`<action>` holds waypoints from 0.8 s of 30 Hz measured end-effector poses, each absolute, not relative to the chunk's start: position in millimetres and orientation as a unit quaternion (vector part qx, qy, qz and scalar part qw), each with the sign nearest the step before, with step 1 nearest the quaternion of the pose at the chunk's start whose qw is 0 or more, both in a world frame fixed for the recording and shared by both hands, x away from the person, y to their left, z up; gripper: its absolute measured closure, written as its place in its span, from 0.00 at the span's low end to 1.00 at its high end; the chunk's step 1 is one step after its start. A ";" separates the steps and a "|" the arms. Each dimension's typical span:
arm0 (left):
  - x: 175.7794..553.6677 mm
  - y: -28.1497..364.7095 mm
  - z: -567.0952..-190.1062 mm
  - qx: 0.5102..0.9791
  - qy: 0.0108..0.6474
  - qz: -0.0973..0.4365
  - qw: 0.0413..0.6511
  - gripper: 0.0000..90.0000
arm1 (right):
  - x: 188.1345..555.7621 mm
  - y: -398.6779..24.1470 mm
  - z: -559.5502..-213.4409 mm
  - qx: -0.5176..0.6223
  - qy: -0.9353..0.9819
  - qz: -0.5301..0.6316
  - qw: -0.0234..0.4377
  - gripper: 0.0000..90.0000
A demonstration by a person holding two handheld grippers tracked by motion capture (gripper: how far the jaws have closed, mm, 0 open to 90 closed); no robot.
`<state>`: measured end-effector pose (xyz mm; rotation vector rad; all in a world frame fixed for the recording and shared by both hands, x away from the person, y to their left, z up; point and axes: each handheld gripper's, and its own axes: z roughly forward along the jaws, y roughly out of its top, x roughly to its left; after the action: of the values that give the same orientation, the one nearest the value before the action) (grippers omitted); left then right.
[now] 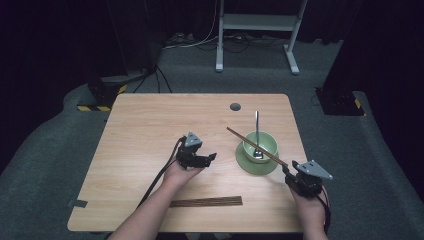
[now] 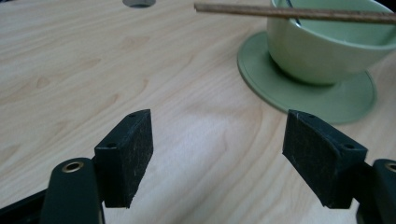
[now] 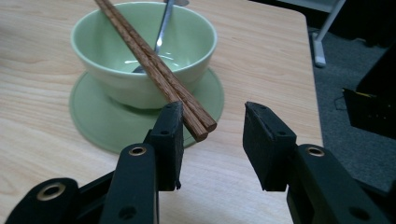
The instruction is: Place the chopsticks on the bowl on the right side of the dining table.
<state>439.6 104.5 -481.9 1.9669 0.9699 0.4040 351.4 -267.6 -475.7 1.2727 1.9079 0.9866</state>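
Observation:
A pale green bowl (image 1: 270, 140) stands on a matching saucer (image 1: 248, 164) at the right of the wooden table (image 1: 150, 130). A metal spoon (image 1: 257, 125) rests in the bowl, handle pointing away. A pair of brown chopsticks (image 1: 250, 143) lies slanted across the bowl's rim. My right gripper (image 1: 290, 169) is at their near end. In the right gripper view the right gripper (image 3: 213, 112) stands open, the chopsticks (image 3: 154, 65) ending beside its left pad. My left gripper (image 1: 210, 158) hovers left of the saucer. The left gripper (image 2: 218, 120) is open and empty, facing the bowl (image 2: 322, 51).
A second bundle of dark chopsticks (image 1: 206, 201) lies near the table's front edge. A round cable hole (image 1: 235, 106) sits at the back of the table. A white metal stand (image 1: 257, 22) is on the floor behind, and dark boxes flank the table.

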 end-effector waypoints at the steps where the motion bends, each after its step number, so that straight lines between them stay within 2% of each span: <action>1: 439.6 104.5 -481.9 0.792 0.391 0.163 0.440 0.27 | 351.4 -267.6 -475.7 0.484 0.725 0.375 0.317 0.65; 6: 455.5 81.2 -482.2 0.781 0.397 0.192 0.443 0.28 | 363.6 -272.1 -478.0 0.496 0.717 0.370 0.320 0.65; 13: 469.8 66.6 -482.5 0.768 0.415 0.189 0.450 0.27 | 376.5 -268.6 -481.4 0.499 0.718 0.360 0.326 0.66; 24: 488.0 45.1 -480.0 0.768 0.405 0.191 0.458 0.29 | 399.0 -273.8 -478.0 0.509 0.719 0.342 0.328 0.62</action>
<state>488.0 45.1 -480.0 1.8918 0.9975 0.4717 399.0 -273.8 -478.0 1.3337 1.8818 0.8945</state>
